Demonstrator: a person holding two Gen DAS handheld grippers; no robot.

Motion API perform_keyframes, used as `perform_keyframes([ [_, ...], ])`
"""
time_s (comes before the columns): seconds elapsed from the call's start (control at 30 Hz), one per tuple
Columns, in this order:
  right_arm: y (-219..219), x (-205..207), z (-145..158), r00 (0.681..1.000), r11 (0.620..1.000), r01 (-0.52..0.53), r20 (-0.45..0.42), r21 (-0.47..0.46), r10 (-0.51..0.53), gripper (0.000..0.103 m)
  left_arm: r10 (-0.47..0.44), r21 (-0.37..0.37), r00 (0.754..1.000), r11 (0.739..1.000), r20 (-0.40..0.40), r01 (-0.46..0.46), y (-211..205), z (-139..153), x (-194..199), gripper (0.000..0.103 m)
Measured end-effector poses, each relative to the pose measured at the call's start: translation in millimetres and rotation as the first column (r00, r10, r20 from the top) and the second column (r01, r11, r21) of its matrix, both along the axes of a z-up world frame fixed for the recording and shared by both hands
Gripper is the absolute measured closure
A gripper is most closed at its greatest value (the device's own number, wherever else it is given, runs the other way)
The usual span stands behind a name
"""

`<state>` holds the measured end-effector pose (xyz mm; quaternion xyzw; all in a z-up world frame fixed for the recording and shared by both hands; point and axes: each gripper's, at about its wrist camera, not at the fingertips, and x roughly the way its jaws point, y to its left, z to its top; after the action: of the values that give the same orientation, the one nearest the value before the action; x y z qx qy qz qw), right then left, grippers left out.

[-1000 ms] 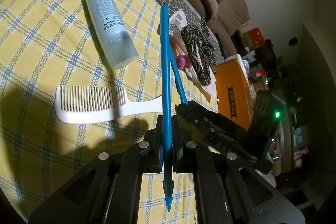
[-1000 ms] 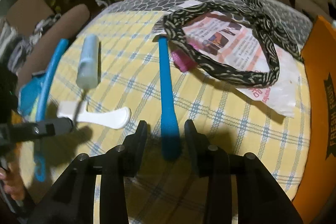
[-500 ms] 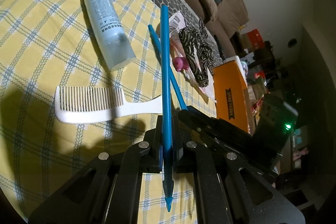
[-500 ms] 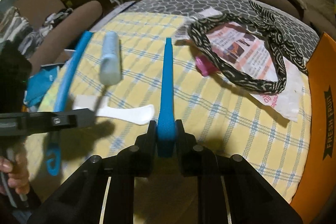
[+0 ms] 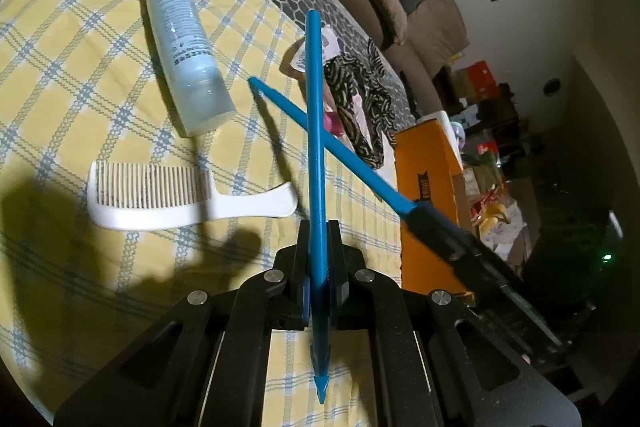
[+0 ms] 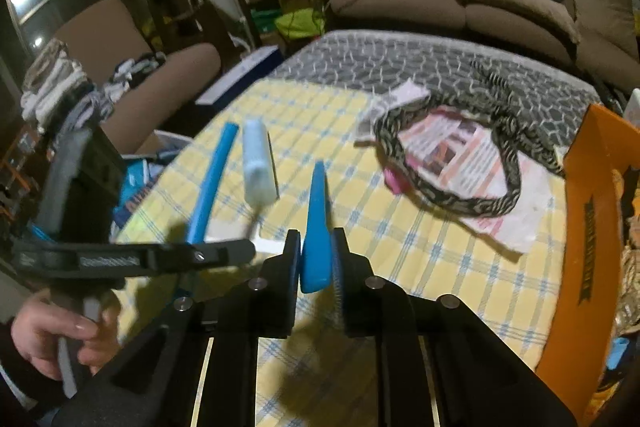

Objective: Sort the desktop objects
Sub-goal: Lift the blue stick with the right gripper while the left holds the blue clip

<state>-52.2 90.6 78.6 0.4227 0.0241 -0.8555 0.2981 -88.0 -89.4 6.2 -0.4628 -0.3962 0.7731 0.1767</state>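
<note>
Left claw (image 5: pixel 318 263): clamped on a blue stick (image 5: pixel 314 147), above the counter (image 5: pixel 80 47).
Right claw (image 6: pixel 316 255): clamped on a second blue stick (image 6: pixel 316 227).
Comb (image 5: pixel 160 195): at 9 o'clock of left claw.
Bottle (image 5: pixel 184 55): at 11 o'clock.

comb (image 5: pixel 176 197) before bottle (image 5: pixel 186 53) | box (image 5: pixel 428 187) right | headband (image 6: pixel 460 163) on leaflet (image 6: pixel 468 167)

1. We see dark print and a barcode on the pale bottle (image 5: pixel 186 55) lying near the tablecloth's far edge, too small to read.
2. We see black lettering on the orange box (image 5: pixel 426 187) at the right edge, illegible here.
</note>
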Motion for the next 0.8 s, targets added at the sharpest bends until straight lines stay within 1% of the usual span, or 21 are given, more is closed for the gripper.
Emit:
perform_keyframes([
  [0.13,12,1,16,1.0,0.999,0.019,-0.022,-0.042,-0.02,0.099,-0.006,-0.007,1.0,1.0,-0.007,0.006,5,2,0,0.098],
  [0.23,21,-3,13,0.999,0.998,0.032,-0.003,-0.045,-0.032,0.099,-0.008,-0.013,1.0,1.0,0.0,0.008,7,1,-1,0.098],
  [0.3,23,-7,0,0.999,0.999,0.041,0.035,-0.024,-0.04,0.095,-0.009,-0.018,1.0,1.0,0.002,0.009,7,0,-1,0.098],
  [0.43,20,-12,-26,0.993,0.999,0.034,0.113,0.01,-0.035,0.095,-0.009,-0.025,1.0,1.0,0.004,0.01,9,0,0,0.098],
  [0.53,14,-12,-40,0.989,0.999,0.021,0.144,0.035,-0.026,0.092,-0.015,-0.031,1.0,0.999,0.01,0.015,10,-2,0,0.098],
  [0.6,10,-11,-50,0.986,0.998,0.012,0.163,0.056,-0.021,0.086,-0.016,-0.034,1.0,0.999,0.013,0.017,10,-2,0,0.098],
  [0.67,6,-8,-59,0.984,0.997,0.0,0.179,0.082,-0.015,0.084,-0.018,-0.035,1.0,0.999,0.015,0.019,10,-3,0,0.098],
  [0.8,2,-6,-74,0.978,0.991,-0.01,0.209,0.136,-0.019,0.083,-0.021,-0.037,1.0,0.999,0.019,0.022,10,-4,1,0.098],
])
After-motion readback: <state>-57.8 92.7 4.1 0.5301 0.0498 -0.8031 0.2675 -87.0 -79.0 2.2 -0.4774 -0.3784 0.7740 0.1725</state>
